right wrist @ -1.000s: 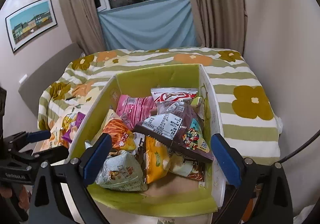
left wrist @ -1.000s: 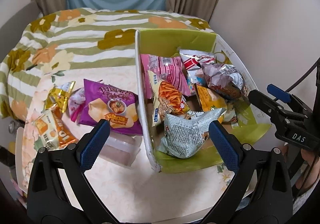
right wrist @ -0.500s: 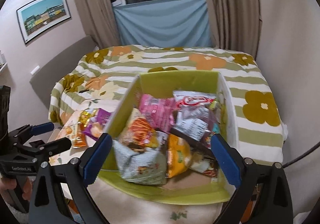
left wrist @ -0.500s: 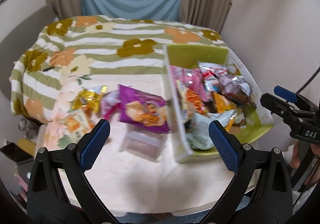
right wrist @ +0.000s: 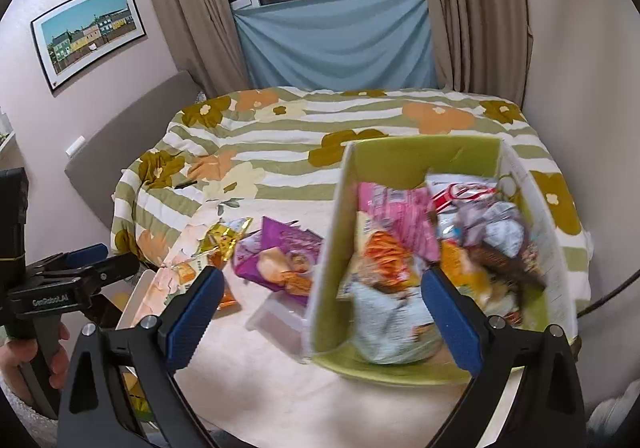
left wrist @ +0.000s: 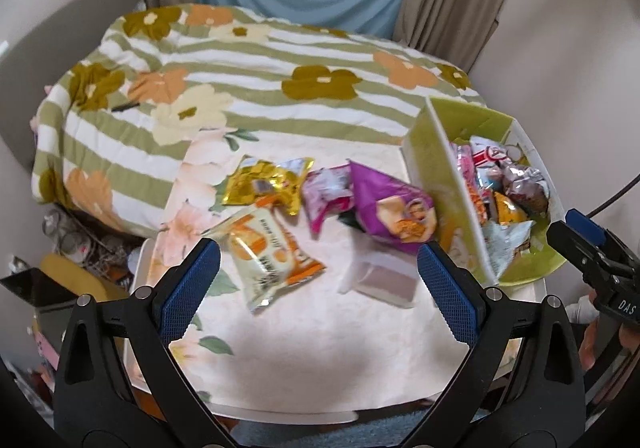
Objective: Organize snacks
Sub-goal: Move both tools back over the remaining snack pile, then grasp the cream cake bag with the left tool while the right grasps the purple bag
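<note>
Change: both cameras have swung left and pulled back from the box (left wrist: 448,184) over the last second; loose packets now sit centre in the left view.
Left gripper (left wrist: 318,284): spread wide, empty, above the table (left wrist: 320,348).
Right gripper (right wrist: 322,312): spread, empty.
Snacks: orange bag (left wrist: 268,252) at 10 o'clock, gold bag (left wrist: 266,184), pink bag (left wrist: 326,194) and purple bag (left wrist: 394,208) around 12; box at 2.
Meaning: probably the orange bag goes next.
</note>
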`<state>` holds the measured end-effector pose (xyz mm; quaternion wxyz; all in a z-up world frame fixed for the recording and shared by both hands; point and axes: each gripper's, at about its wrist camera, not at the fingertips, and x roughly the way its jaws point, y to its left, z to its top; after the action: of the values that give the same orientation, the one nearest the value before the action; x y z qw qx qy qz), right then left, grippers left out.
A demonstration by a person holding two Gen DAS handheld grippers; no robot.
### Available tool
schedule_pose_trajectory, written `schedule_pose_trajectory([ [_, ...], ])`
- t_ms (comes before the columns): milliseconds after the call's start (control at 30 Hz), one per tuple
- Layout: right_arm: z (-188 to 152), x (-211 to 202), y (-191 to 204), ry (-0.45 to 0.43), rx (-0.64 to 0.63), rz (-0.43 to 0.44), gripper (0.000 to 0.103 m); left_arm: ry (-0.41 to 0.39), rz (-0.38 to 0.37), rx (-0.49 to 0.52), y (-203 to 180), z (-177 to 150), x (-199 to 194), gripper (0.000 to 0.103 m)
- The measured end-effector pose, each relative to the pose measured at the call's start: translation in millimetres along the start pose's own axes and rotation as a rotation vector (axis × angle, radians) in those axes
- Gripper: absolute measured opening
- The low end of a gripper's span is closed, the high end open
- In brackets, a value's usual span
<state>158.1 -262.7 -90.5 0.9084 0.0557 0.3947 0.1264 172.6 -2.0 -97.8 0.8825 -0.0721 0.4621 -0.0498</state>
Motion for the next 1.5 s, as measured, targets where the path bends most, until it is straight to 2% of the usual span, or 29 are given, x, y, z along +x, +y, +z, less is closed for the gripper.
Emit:
schedule_pose_trajectory([
  [300, 1.7, 43.6, 61.8, 0.041, 0.03, -0.057, 0.098, 0.088, -0.041, 0.025, 63.9, 13.7, 33.8, 0.099],
  [400, 1.5, 59.6, 76.2, 0.055, 0.052, -0.081, 0.098, 0.129, -0.077, 0.02, 76.9, 14.6, 51.1, 0.099],
  [567, -1.5, 83.2, 93.5, 0.081, 0.069, -0.136, 0.098, 0.239, -0.138, 0.012, 85.2, 6.1, 93.8, 0.099],
  [733, -0.2, 107.3, 101.2, 0.12, 0.042, -0.185, 0.098, 0.293, -0.17, -0.028, 85.4, -0.8, 125.6, 0.099],
  [967, -2.1, 141.6, 106.9, 0.171, -0.104, -0.241, 0.098, 0.35, -0.13, -0.102, 86.8, -8.6, 161.4, 0.099],
  [1233, -7.5, 175.6, 115.9, 0.204, -0.394, -0.324, 0.098, 0.373, -0.061, -0.164, 94.2, -2.3, 183.6, 0.099],
  [1500, -19.2, 202.4, 110.9, 0.254, -0.523, -0.417, 0.098, 0.415, -0.024, -0.196, 84.7, 0.5, 208.1, 0.099],
])
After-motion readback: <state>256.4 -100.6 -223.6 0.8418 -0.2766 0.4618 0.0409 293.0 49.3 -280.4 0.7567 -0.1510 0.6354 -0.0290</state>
